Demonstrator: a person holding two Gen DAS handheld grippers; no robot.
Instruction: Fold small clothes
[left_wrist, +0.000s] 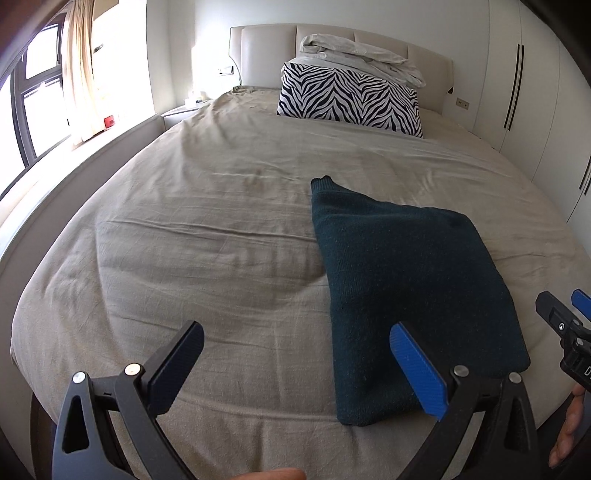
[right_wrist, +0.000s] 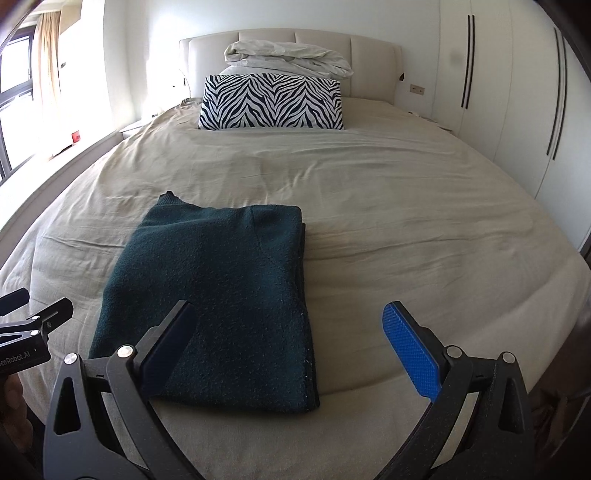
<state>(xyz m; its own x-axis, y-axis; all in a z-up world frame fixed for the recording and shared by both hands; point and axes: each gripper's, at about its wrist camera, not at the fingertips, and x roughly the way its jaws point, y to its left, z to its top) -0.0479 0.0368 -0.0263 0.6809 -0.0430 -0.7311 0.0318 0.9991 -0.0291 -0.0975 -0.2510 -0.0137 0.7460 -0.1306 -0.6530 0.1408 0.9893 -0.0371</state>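
A dark teal knit garment (left_wrist: 406, 280) lies folded into a flat rectangle on the beige bed cover (left_wrist: 221, 240). It also shows in the right wrist view (right_wrist: 221, 284), left of centre. My left gripper (left_wrist: 299, 362) is open and empty, held above the bed just left of the garment's near edge. My right gripper (right_wrist: 291, 343) is open and empty, held above the garment's near right corner. The right gripper shows at the right edge of the left wrist view (left_wrist: 565, 325); the left gripper shows at the left edge of the right wrist view (right_wrist: 33, 314).
A zebra-print pillow (right_wrist: 271, 103) with a crumpled white duvet (right_wrist: 288, 55) behind it stands against the headboard. White wardrobe doors (right_wrist: 517, 92) line the right wall. A window with curtains (left_wrist: 55, 85) and a ledge run along the left.
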